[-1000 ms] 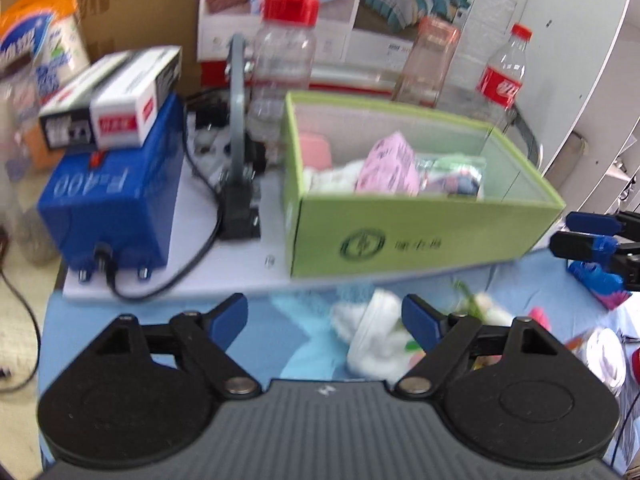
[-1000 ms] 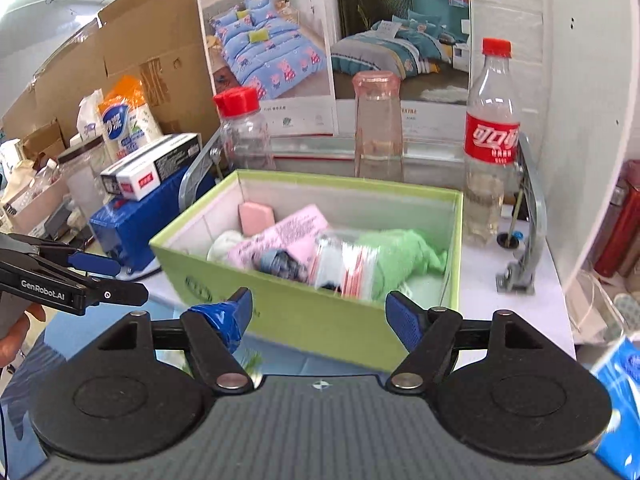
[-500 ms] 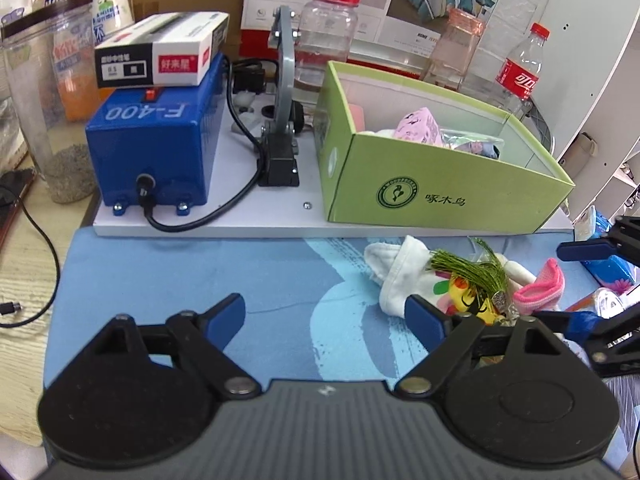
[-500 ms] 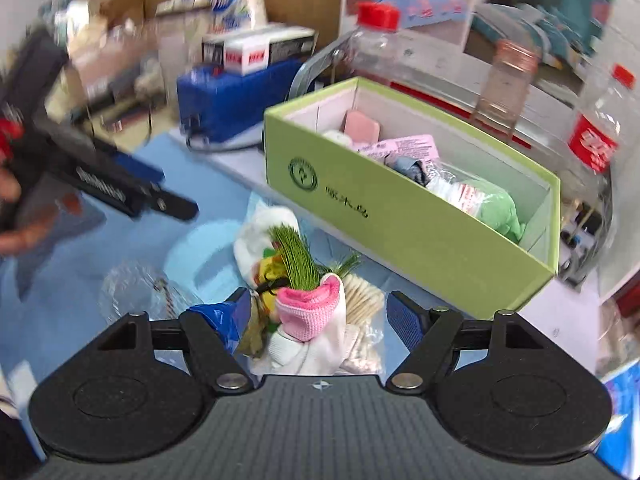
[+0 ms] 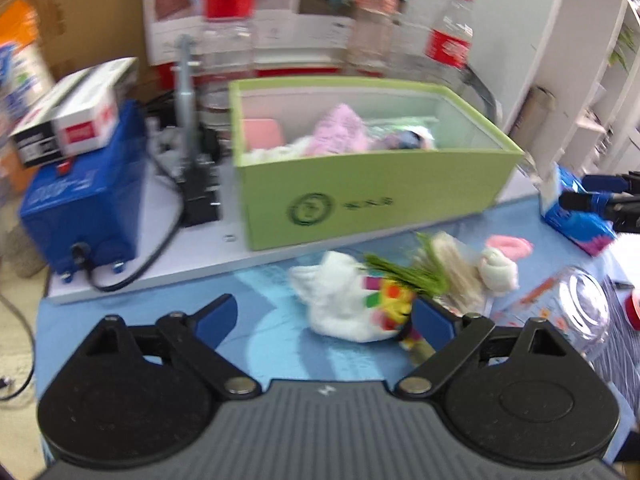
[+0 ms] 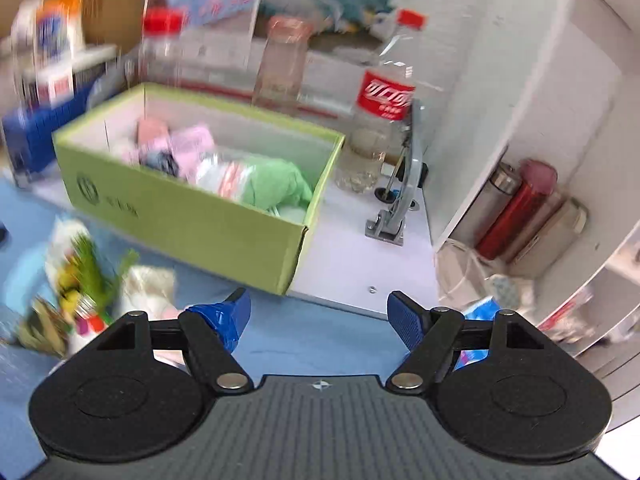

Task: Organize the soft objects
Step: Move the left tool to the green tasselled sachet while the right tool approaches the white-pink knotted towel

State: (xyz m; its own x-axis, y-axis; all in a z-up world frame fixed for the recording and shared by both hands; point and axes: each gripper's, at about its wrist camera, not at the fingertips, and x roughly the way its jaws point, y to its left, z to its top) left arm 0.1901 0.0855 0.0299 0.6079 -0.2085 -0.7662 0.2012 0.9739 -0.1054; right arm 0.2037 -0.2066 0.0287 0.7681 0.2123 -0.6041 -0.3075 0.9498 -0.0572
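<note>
Blue matting (image 5: pixel 160 312) is spread before a green box (image 5: pixel 372 196) filled with soft items. White and pink socks (image 5: pixel 340 304) are piled just beside it. Both the left gripper (image 5: pixel 324 316) and right gripper (image 6: pixel 318 312) are held wide, empty.

One green box (image 5: pixel 372 196), one blue machine (image 5: pixel 84 196) and three clear bottles: two red-capped (image 5: pixel 228 40) (image 6: pixel 386 96), one pinkish (image 6: pixel 284 64). Two white socks (image 5: pixel 340 300) (image 5: pixel 500 268) (blur hides the pile's remainder).
</note>
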